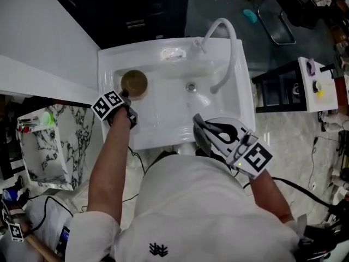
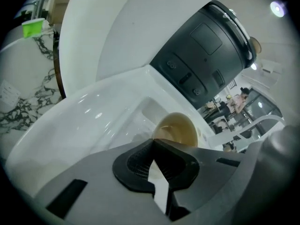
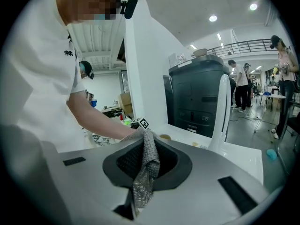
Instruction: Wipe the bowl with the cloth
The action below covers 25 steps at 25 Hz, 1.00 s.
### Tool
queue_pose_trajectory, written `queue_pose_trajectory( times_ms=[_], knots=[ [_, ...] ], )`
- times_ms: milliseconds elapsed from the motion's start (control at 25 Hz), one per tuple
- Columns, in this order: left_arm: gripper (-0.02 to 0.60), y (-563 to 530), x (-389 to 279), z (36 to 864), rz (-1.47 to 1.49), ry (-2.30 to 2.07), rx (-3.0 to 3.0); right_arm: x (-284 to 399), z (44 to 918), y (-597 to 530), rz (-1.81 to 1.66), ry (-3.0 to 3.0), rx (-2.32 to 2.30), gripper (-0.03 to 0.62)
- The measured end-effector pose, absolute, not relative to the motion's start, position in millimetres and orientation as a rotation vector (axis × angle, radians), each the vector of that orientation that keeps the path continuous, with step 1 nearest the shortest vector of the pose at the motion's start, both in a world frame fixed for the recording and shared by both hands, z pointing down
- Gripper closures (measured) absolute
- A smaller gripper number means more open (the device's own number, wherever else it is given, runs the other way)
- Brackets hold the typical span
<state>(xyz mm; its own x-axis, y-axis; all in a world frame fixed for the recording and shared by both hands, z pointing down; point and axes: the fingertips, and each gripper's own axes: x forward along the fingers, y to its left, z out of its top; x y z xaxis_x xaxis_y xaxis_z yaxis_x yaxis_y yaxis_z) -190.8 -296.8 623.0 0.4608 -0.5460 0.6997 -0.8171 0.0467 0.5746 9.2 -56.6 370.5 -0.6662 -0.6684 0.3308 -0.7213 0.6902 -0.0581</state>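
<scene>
Round brown bowl (image 1: 134, 82) at left end of white sink (image 1: 163, 105), left tongs (image 2: 153, 142) clamped shut on its near rim, right tongs (image 1: 199, 121) pinching grey mesh cloth (image 3: 145, 168) at sink's front edge

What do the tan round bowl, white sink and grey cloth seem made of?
Tan round bowl: probably glazed ceramic or plastic; smooth, faintly shiny. White sink: glossy ceramic or acrylic; sharp light reflections. Grey cloth: woven or knitted textile, matte; visible mesh texture.

A white sink (image 1: 245, 103) with a curved faucet (image 1: 232, 42) (drain (image 1: 191, 86) mid-basin) stands beside a marble-patterned stand (image 1: 71, 146).
</scene>
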Motion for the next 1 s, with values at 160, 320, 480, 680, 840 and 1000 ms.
queue_pose_trajectory(
  times_ms=[160, 320, 480, 680, 840, 1000],
  knots=[
    [0.568, -276.6, -187.0, 605.4, 0.336, -1.202, 1.666, 1.2, 367.1, -62.6, 0.246, -2.644, 1.070, 0.562],
    [0.568, -246.8, -177.3, 586.0, 0.368, -1.179, 1.700, -7.0, 362.8, -65.1, 0.208, -2.676, 1.021, 0.562],
    [0.568, -219.8, -167.1, 560.7, 0.419, -1.170, 1.752, -14.8, 355.9, -69.6, 0.171, -2.704, 0.972, 0.562],
    [0.568, -183.5, -146.0, 532.3, 0.460, -1.126, 1.804, -24.5, 353.9, -74.5, 0.119, -2.695, 0.889, 0.562],
    [0.568, -155.7, -128.9, 518.6, 0.471, -1.094, 1.821, -31.7, 365.2, -80.0, 0.101, -2.658, 0.828, 0.562],
    [0.568, -132.1, -110.3, 508.2, 0.475, -1.071, 1.838, -36.0, 382.5, -83.5, 0.087, -2.597, 0.774, 0.562]
  ],
)
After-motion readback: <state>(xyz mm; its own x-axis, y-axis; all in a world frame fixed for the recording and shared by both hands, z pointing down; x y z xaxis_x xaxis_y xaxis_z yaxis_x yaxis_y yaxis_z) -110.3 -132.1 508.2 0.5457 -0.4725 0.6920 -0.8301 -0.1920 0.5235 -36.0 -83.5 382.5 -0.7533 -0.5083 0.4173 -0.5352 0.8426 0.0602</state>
